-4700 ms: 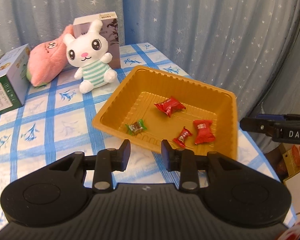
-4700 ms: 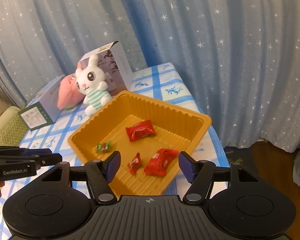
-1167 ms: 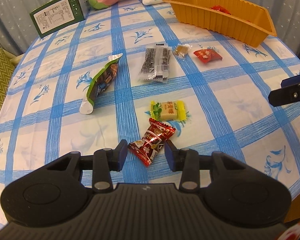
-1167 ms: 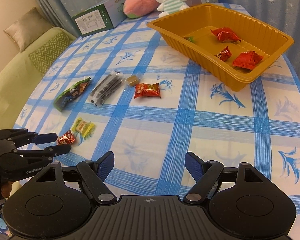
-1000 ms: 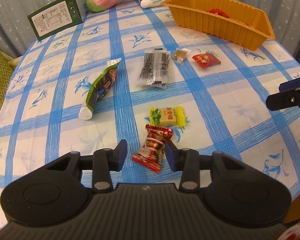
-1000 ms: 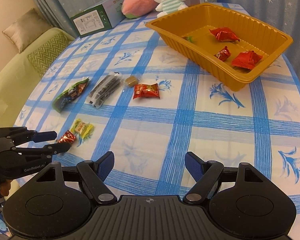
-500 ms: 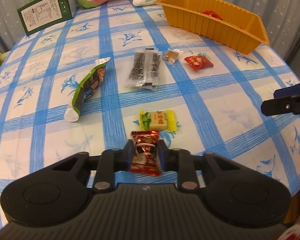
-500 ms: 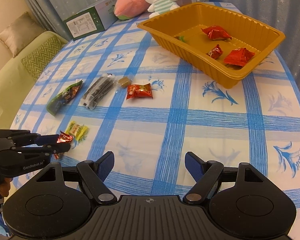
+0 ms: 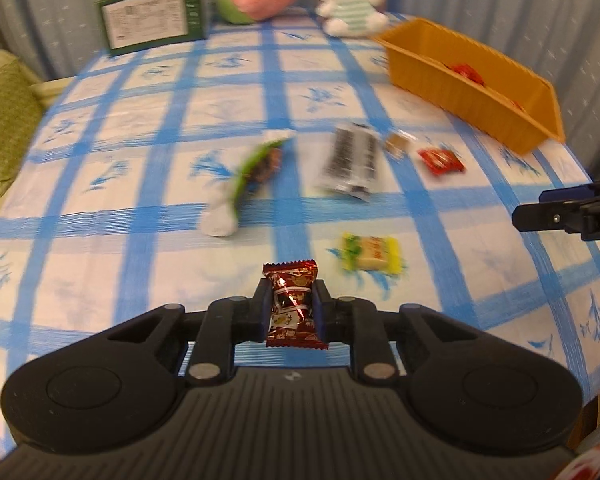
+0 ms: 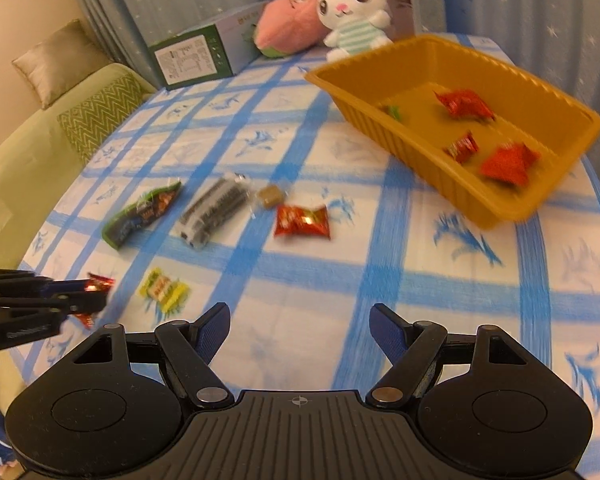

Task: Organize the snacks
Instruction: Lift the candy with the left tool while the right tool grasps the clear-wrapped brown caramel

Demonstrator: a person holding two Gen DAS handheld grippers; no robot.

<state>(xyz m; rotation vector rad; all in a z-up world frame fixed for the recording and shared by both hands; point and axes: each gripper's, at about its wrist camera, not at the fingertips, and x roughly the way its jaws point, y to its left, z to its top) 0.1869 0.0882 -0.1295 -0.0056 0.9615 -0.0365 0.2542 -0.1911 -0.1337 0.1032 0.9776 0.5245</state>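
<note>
Left gripper [image 9: 290, 306] clamped on a dark red candy [image 9: 293, 305]; right gripper [image 10: 300, 326] spread wide and empty.

A second ago that candy lay on the blue-checked tablecloth [image 9: 140, 168] between parted fingers; now the pads squeeze it and it hangs clear of the cloth, just short of the yellow candy [image 9: 372, 254]. Beyond the yellow candy lie the green packet [image 9: 256, 172], the black-striped packet [image 9: 352, 162], a small brown sweet [image 9: 396, 144] and a red wrapper [image 9: 440, 160], none shifted. Farthest from it sits the orange tray [image 10: 512, 208], with the same three red sweets and one green one as before.
</note>
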